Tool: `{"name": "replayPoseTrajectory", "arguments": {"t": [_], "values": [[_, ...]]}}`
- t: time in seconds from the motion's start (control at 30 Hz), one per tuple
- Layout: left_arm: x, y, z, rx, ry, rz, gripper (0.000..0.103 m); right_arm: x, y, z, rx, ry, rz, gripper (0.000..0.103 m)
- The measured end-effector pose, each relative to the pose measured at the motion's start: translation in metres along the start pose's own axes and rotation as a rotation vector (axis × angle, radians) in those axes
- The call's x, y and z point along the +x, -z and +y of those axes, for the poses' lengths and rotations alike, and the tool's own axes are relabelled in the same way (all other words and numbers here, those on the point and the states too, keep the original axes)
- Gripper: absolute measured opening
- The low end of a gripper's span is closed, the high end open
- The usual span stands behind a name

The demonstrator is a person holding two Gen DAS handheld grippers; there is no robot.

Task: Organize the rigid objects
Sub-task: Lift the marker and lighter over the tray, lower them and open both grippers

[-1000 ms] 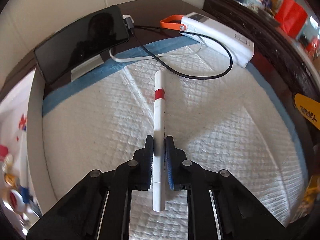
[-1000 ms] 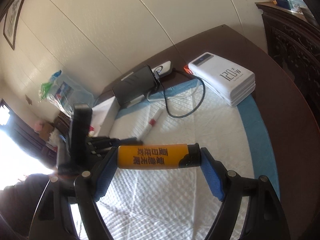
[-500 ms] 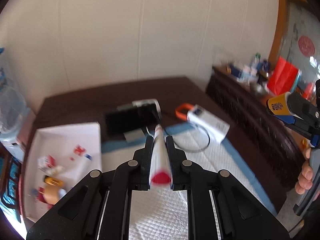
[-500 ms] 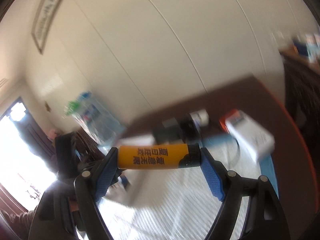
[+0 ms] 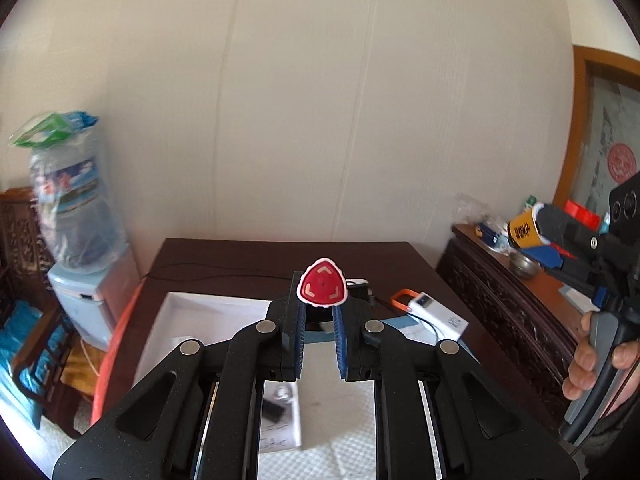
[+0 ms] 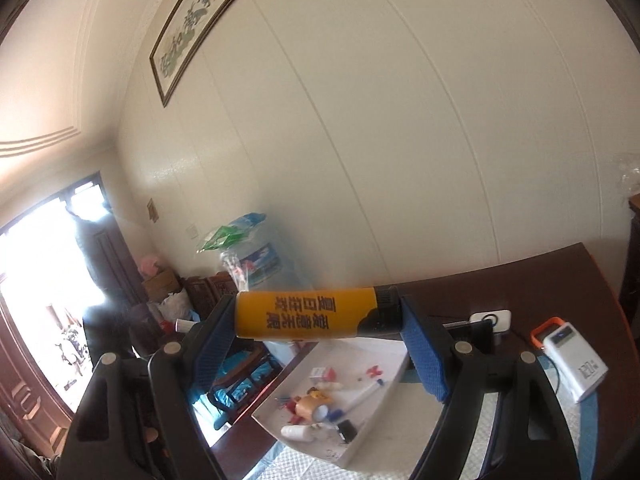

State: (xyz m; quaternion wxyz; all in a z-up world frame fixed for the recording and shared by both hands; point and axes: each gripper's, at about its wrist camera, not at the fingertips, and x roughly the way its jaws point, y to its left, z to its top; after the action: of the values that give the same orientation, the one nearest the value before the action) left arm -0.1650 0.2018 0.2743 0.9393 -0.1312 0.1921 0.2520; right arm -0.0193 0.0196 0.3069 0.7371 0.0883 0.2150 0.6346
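My left gripper [image 5: 320, 312] is shut on a white marker [image 5: 322, 289], seen end-on with its red triangular cap facing the camera, high above the table. My right gripper [image 6: 318, 320] is shut on a yellow lighter [image 6: 304, 318] with black print, gripped lengthwise end to end between the blue pads. In the left wrist view the right gripper [image 5: 536, 236] and the lighter [image 5: 524, 232] hang at the far right, held by a person's hand [image 5: 584, 364]. Below and to the left lies a white tray [image 6: 376, 416] with several small items.
A white power bank [image 6: 572, 364] with an orange strap and a phone on its stand sit at the back of the dark table [image 5: 240, 256]. A white quilted pad [image 5: 340, 456] covers the near side. A water dispenser [image 5: 76, 216] stands left, a carved sideboard [image 5: 512, 312] right.
Both grippers have risen well above the table and tipped up toward the wall. The marker came up off the pad with the left gripper. The lighter stays gripped in the right.
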Motion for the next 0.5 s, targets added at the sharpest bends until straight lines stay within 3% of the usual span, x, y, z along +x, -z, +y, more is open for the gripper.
{"name": "replayPoseTrajectory", "arguments": {"t": [0.5], "values": [[-0.061,0.013,0.087,-0.086,-0.039,-0.047,0.011,0.043,0.014,0.073,-0.057,-0.022,0.076,0.08]]}}
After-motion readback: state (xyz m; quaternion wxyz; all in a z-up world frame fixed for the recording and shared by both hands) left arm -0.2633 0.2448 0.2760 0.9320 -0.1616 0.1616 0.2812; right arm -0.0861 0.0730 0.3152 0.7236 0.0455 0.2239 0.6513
